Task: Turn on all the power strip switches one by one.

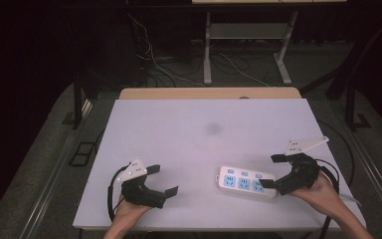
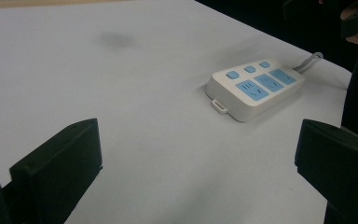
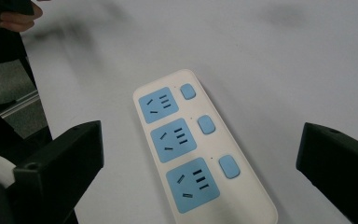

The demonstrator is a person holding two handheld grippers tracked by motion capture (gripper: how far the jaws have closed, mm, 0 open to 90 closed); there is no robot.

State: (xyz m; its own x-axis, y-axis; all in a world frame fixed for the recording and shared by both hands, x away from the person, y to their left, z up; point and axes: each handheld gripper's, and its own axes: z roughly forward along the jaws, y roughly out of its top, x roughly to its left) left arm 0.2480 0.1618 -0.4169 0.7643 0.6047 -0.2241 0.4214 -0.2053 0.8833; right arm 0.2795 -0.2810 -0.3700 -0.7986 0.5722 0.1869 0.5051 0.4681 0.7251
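A white power strip [image 1: 245,181] with three blue sockets and three blue switches lies flat on the white table [image 1: 199,134], near the front right. My right gripper [image 1: 269,172] hovers open just right of it, one jaw over the strip's right end. In the right gripper view the power strip [image 3: 196,149] lies between the spread jaws, its cable end toward the camera. My left gripper [image 1: 162,180] rests open near the front left, nothing between its jaws. From the left gripper view the power strip [image 2: 255,88] sits ahead to the right, its grey cable [image 2: 308,61] running off the table edge.
A faint dark smudge [image 1: 213,128] marks the table's middle. The table's wooden back edge [image 1: 209,93] borders a dark floor with cables and a white desk frame [image 1: 248,45] beyond. Black posts stand left and right of the table.
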